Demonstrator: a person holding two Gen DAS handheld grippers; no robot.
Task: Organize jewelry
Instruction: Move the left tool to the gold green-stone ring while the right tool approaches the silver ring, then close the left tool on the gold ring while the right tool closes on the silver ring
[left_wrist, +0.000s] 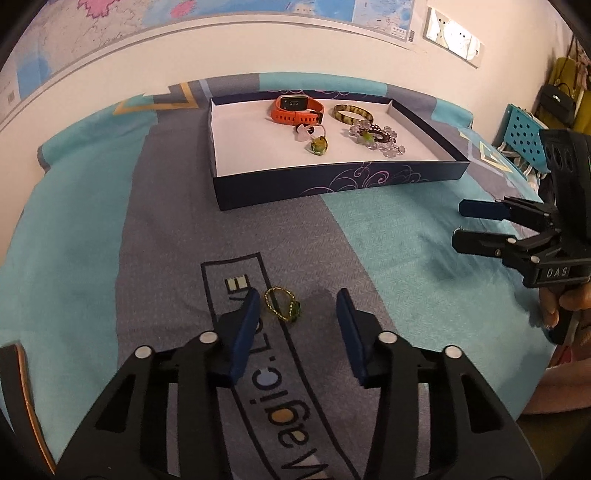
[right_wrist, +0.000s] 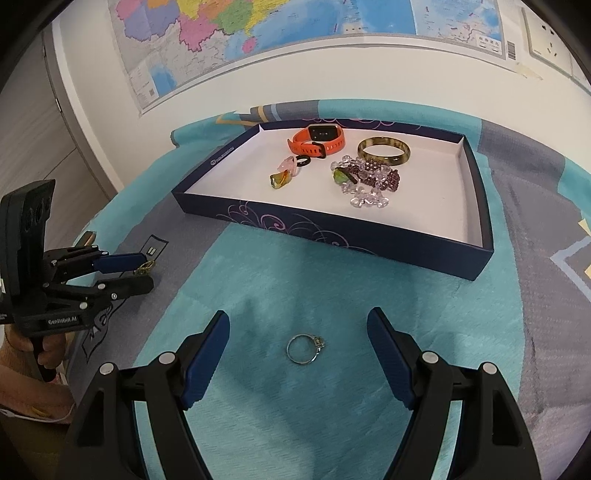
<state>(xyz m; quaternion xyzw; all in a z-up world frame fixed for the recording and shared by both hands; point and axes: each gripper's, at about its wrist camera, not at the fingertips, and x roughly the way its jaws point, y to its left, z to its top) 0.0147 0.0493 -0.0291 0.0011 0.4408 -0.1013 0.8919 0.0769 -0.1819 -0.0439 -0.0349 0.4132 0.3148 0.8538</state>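
Blue pads of the left tool (left_wrist: 295, 306) stand partly apart around a green beaded ring (left_wrist: 283, 305) lying on the grey printed band of the bedspread (left_wrist: 388, 236); the ring sits just beside the left-hand pad, and neither pad seems to press it yet. To grip well, centre the ring between the pads before closing, since an off-centre pinch would likely push it sideways on the soft cloth. Likewise the right tool (right_wrist: 297, 345) hangs wide open over a silver ring (right_wrist: 305, 349) on the turquoise cloth, holding nothing; it should come down squarely with the pads either side of the band. Both belong in the dark blue box lid (left_wrist: 332, 184), beside the orange watch (left_wrist: 297, 109), bangle (left_wrist: 352, 112) and bead bracelets (left_wrist: 375, 138). Whether the green ring touches the pad is hard to tell, and the bed's near edge is cut off.
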